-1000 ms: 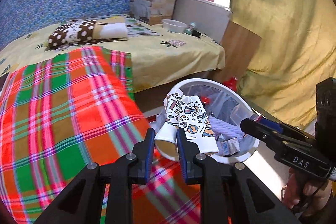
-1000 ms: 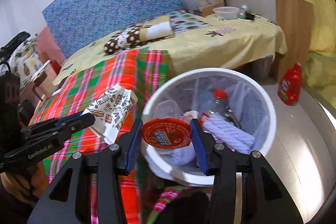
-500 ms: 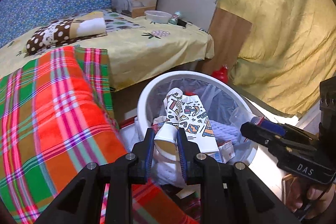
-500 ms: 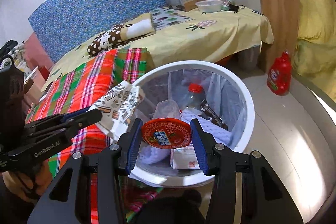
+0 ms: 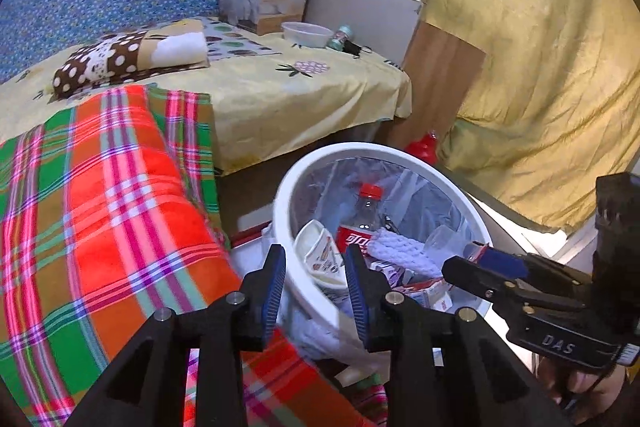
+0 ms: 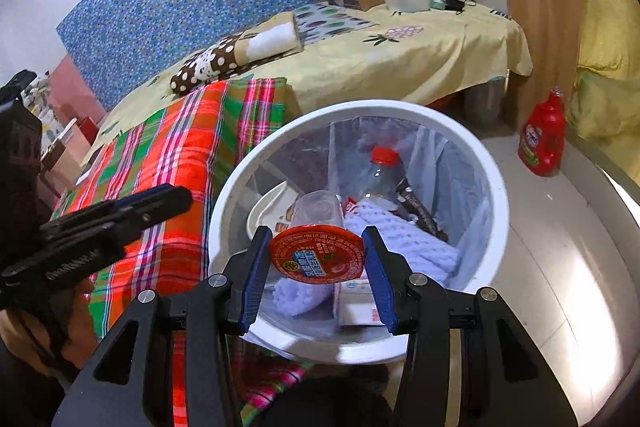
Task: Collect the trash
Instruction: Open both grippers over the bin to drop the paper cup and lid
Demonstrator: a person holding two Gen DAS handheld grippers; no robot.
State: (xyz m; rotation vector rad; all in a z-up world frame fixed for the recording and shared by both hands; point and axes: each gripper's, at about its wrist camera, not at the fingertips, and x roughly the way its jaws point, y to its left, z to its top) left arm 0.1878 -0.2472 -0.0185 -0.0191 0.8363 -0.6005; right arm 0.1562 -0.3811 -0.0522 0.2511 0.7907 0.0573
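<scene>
One cup clamped in right claw.

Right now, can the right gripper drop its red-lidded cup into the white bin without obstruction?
Probably yes. The right gripper holds the red-lidded cup over the white bin, whose mouth is open below. The left gripper stands outside the rim.

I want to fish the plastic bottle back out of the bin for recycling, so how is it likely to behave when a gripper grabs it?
The bottle looks clear and empty, so probably light. Its thin wall may dent under a squeeze, and smooth plastic could slip. It leans in the bin among other trash, cap up, so it may shift when nudged. The neck below the cap looks the firmest grip.
</scene>
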